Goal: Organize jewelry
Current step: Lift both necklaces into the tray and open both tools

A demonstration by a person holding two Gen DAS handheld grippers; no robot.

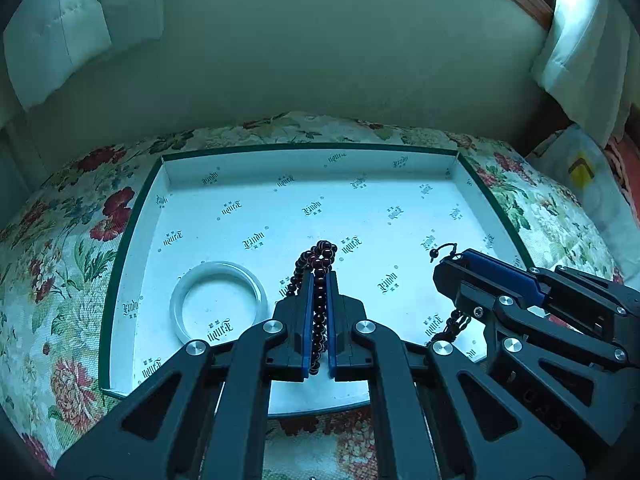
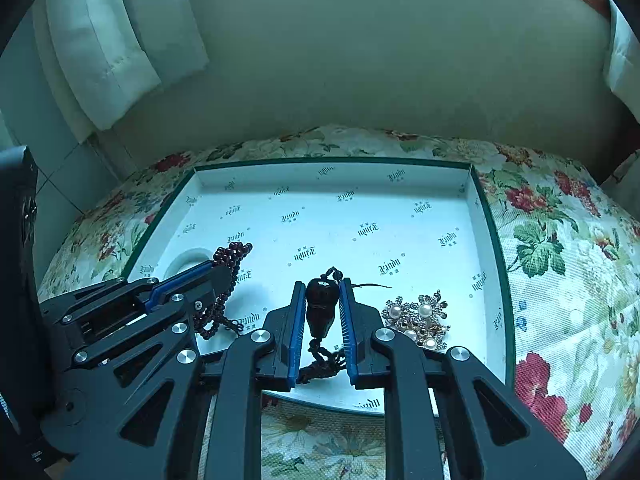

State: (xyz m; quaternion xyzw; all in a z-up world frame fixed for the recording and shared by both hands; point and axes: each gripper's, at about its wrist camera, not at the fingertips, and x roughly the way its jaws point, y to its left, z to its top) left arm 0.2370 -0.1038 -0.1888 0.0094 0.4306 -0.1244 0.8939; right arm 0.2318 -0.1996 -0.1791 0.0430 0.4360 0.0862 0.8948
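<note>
A dark red bead necklace [image 1: 319, 258] is held by both grippers over a white box lid [image 1: 360, 204] with a green rim. My left gripper [image 1: 319, 280] is shut on the bead strand, whose loops bunch past the fingertips. My right gripper [image 2: 322, 286] is shut on the necklace's dark gourd-shaped pendant [image 2: 320, 306], with a knotted tassel hanging below. The right gripper also shows in the left wrist view [image 1: 456, 260], the left one in the right wrist view [image 2: 218, 270]. A white bangle [image 1: 219, 300] lies in the lid at left. Pearl brooches [image 2: 418, 320] lie at right.
The lid [image 2: 486, 216] sits on a floral cushion [image 2: 560, 264] of an upholstered chair with a pale backrest [image 2: 360, 60]. White pillows [image 1: 60, 32] lean at the back left. A plastic bag [image 1: 580, 176] lies to the right.
</note>
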